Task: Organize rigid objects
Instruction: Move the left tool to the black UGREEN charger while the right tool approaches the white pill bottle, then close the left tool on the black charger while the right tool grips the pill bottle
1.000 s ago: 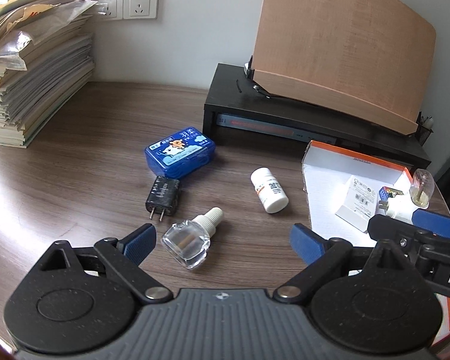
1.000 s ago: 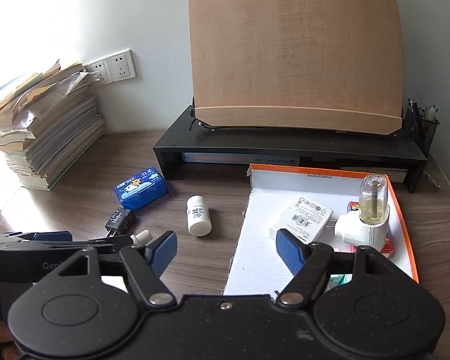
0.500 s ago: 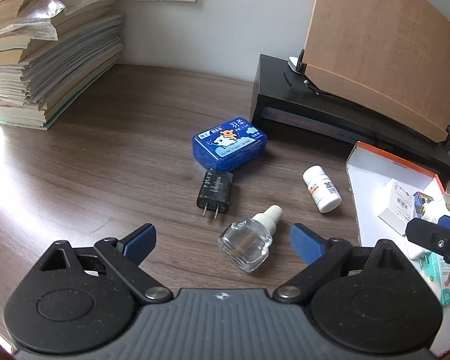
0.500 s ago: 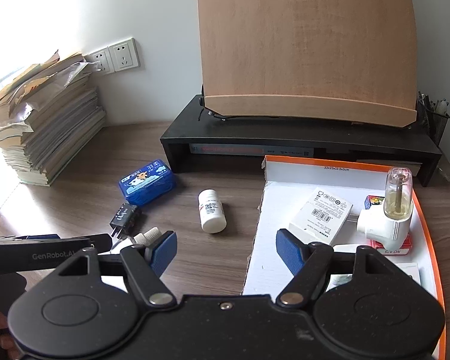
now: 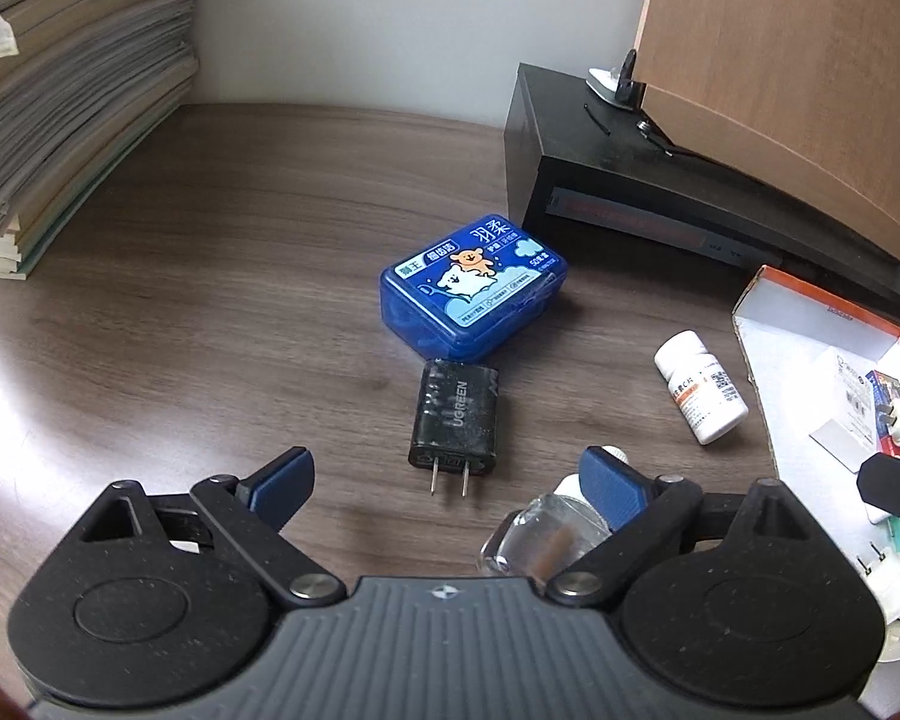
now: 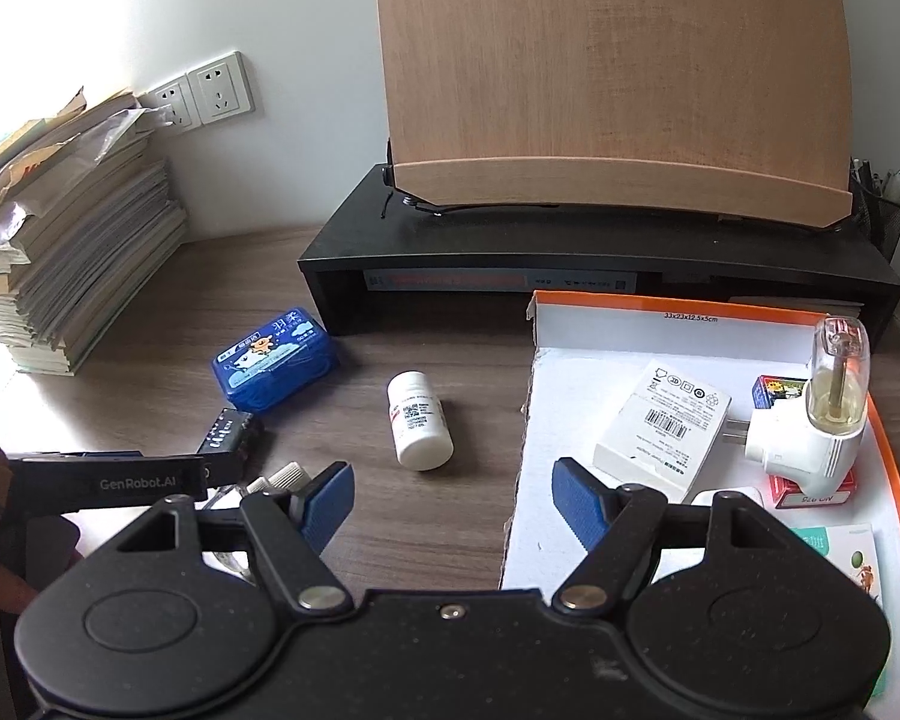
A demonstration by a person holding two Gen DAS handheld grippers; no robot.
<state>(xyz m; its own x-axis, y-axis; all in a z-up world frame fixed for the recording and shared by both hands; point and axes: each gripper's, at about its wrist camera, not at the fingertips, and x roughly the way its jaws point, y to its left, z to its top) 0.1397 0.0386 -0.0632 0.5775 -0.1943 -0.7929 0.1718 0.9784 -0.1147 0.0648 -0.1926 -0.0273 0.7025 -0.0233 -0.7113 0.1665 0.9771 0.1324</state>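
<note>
The charger (image 5: pixel 456 417), a second ago up-left of the left claw (image 5: pixel 447 474), now lies on the surface (image 5: pixel 210 300) dead ahead between its parted jaws, so a grasp looks near; the right claw (image 6: pixel 453 501) hangs apart, empty.

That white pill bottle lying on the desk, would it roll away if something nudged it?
Probably. The white pill bottle is round and lies on its side on the smooth desk, so a sideways nudge would likely roll it. It looks like small, stiff plastic, probably light, and its smooth wall may slip between pads.
</note>
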